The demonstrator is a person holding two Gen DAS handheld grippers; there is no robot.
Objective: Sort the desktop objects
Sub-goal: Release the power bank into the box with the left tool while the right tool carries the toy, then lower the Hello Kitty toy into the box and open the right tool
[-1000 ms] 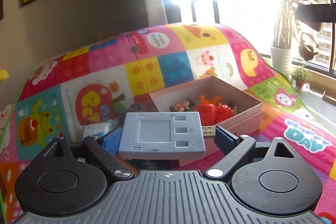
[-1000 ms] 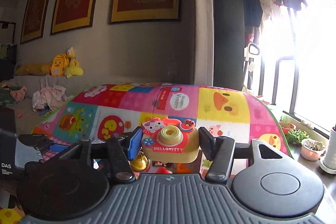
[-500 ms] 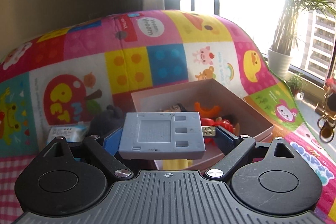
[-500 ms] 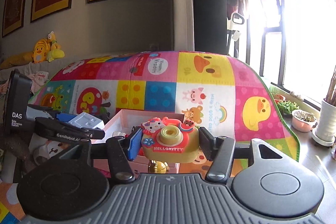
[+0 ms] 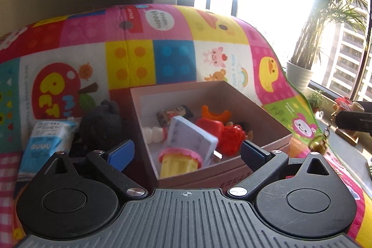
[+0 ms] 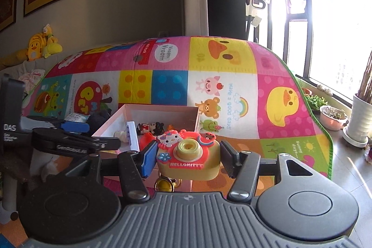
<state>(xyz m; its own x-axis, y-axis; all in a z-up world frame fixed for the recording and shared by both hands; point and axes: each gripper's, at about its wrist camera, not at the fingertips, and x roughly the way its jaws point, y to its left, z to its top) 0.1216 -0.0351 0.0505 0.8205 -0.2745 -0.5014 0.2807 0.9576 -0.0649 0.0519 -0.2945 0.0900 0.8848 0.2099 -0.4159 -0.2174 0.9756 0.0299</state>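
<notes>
- Play mat (image 5: pixel 174 57): fills mid-frame in both views, draped over the desk.
- Pink box (image 5: pixel 267 117): centre of left view, on the mat, holding toys.
- Left tongs (image 5: pixel 186 152): lower centre, opening, spread wide, nothing pinched; over the box's near edge.
- Right tongs (image 6: pixel 188 156): lower centre of right view, pinching toy camera (image 6: pixel 188 155), bell hanging below.
- Grey pad (image 5: pixel 193 141): tilted inside box, clear of pads, leaning on toys.
- Tissue pack (image 5: pixel 44 141): left, beside box.
</notes>
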